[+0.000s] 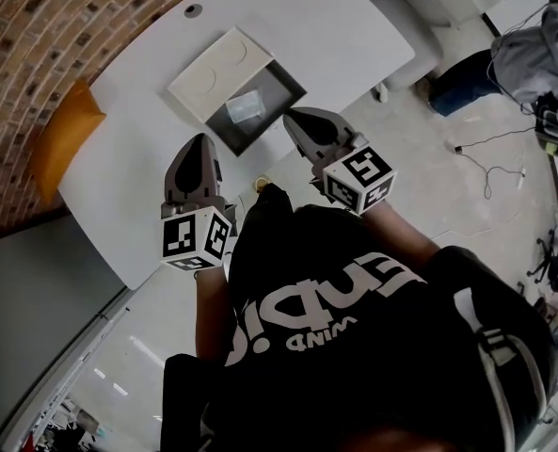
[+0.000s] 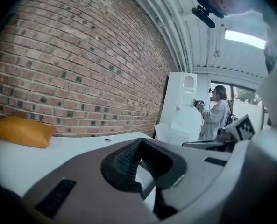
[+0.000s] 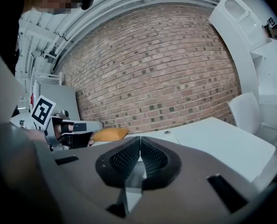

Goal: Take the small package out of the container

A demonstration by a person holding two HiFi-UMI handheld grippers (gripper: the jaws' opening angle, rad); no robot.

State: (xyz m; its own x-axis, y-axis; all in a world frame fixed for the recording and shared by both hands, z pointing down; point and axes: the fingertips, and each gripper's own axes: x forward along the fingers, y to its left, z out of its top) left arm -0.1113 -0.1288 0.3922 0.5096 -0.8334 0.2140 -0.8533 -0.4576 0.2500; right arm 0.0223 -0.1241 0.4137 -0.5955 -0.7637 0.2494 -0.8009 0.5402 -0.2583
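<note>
We hold the left gripper [image 1: 200, 139] and right gripper [image 1: 291, 118] above the white table [image 1: 335, 26], each with its jaws together and empty. Just beyond them the small package [image 1: 244, 107] lies in the open container [image 1: 280, 87], with the white lid [image 1: 220, 69] alongside. An orange cushion [image 1: 60, 139] rests by the brick wall [image 1: 53, 26].

Head view looks steeply down on the rounded white worktop [image 1: 335, 26]. Cameras on the left gripper [image 1: 200, 139] and right gripper [image 1: 293, 118] skim it low toward the red brick wall [image 2: 82, 55], sharing the orange cushion [image 2: 21, 131].
</note>
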